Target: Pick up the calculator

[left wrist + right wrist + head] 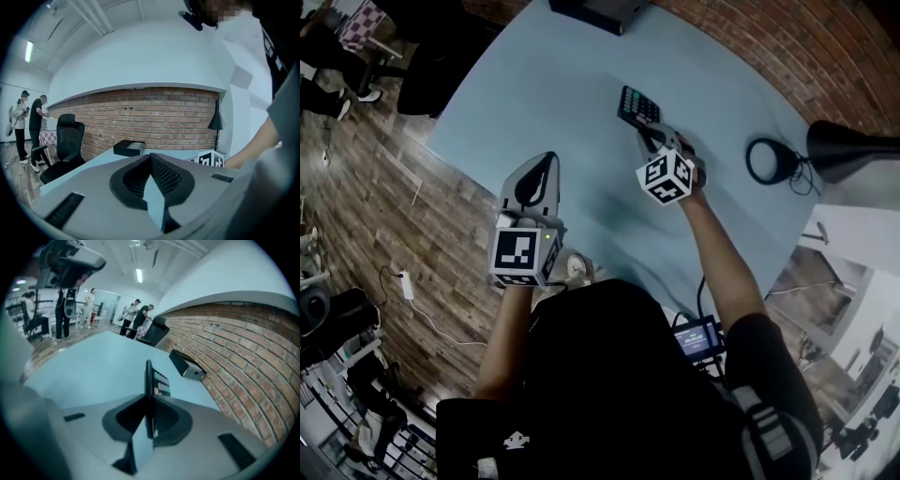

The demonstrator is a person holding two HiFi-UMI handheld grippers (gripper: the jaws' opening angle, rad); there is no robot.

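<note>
Right claw [651, 137] clamped on calculator [636, 105], gripping its near edge, over the counter [581, 84]. Left claw [538, 176] closed, empty, well apart.

Your right tool [652, 136] reaches out over the tabletop [553, 84], tilted downward. Its jaws are clamped on the near end of the calculator [637, 106], and your right arm [724, 258] stretches out behind it. Your left tool [549, 161] hangs over the tabletop's near edge, jaws together and empty, with your left arm [508, 328] bent close to your body.
</note>
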